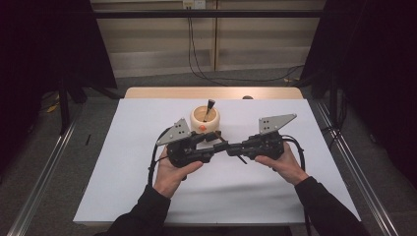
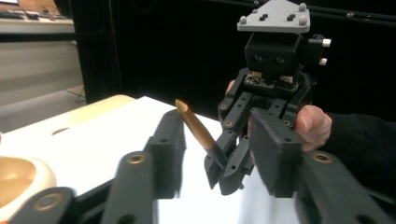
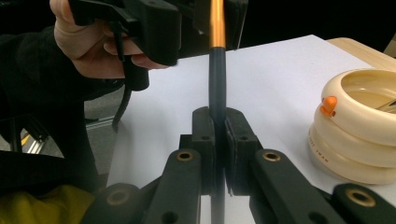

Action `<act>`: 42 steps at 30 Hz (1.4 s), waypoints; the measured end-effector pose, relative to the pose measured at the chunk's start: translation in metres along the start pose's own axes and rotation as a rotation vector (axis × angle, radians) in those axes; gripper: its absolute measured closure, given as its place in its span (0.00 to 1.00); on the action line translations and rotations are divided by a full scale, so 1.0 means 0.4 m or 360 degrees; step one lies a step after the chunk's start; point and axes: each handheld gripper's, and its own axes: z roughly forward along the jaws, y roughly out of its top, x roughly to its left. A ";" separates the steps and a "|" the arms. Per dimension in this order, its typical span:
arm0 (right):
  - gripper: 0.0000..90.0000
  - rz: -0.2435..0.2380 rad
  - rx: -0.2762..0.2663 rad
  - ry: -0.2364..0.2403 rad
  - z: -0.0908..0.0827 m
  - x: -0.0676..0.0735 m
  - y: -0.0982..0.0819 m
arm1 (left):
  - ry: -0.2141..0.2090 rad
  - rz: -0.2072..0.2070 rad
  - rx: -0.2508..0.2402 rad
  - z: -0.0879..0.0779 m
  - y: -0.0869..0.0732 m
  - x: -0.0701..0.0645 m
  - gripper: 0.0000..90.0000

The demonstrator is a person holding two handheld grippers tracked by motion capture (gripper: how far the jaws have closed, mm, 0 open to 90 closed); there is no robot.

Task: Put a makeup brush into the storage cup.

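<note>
A thin stick (image 3: pixel 217 70) with a dark shaft and a gold-brown end (image 2: pixel 194 123) is held level above the white table cover. My right gripper (image 3: pixel 217 126) is shut on the dark shaft. It faces my left gripper (image 2: pixel 219 149), whose jaws stand open on either side of the gold end without pressing it. In the high view the left gripper (image 1: pixel 215 142) and right gripper (image 1: pixel 232 150) meet nose to nose at the table's middle, with the stick (image 1: pixel 222 141) between them.
A cream ringed holder (image 1: pixel 205 119) stands just behind the grippers, with a dark-tipped tool (image 1: pixel 209 108) upright in it and a small orange piece (image 3: pixel 329 105) on its side. The white cover (image 1: pixel 123 162) spreads wide to the left, right and front.
</note>
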 end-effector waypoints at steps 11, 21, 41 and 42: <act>0.94 -0.0007 0.0000 0.0004 0.003 0.003 0.001 | -0.0011 -0.0046 0.0010 0.013 -0.006 0.008 0.84; 0.94 -0.0004 -0.0001 0.0014 0.008 0.004 0.000 | -0.0039 -0.0074 0.0016 0.023 -0.010 0.006 0.88; 0.83 -0.0018 -0.0024 0.0042 0.016 0.008 -0.003 | -0.0098 -0.0108 0.0024 0.022 -0.001 0.000 0.94; 0.80 -0.0019 -0.0027 0.0048 0.016 0.008 -0.003 | -0.0095 -0.0103 0.0027 0.022 0.000 0.001 0.94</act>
